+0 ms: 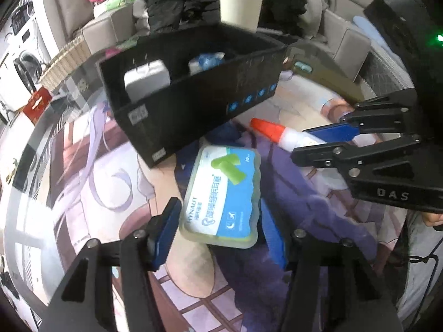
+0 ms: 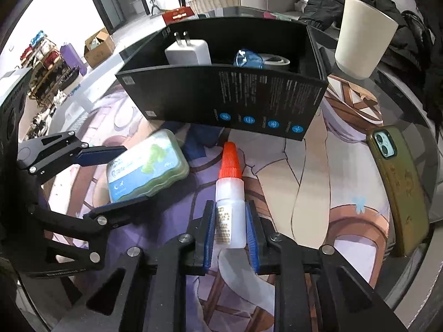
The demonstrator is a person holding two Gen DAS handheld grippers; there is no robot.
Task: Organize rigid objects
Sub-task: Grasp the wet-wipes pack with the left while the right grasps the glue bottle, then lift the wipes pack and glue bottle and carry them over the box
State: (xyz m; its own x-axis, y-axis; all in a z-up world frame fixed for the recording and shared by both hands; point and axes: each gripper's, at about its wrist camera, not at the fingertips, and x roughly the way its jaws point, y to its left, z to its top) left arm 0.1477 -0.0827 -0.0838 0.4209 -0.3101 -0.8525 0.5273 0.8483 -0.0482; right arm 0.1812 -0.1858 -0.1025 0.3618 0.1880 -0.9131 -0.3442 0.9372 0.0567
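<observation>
A white glue bottle (image 2: 230,215) with an orange cap and a flat green-blue earplug case (image 1: 221,193) lie before the black box (image 2: 235,94).

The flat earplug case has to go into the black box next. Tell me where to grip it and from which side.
Grip the flat translucent green plastic earplug case with the blue and white label across its two long edges, coming down from above. It lies flat on the printed mat, so its face offers no purchase. The left tongs already straddle those edges, and the black cardboard box blocks the far end.
</observation>
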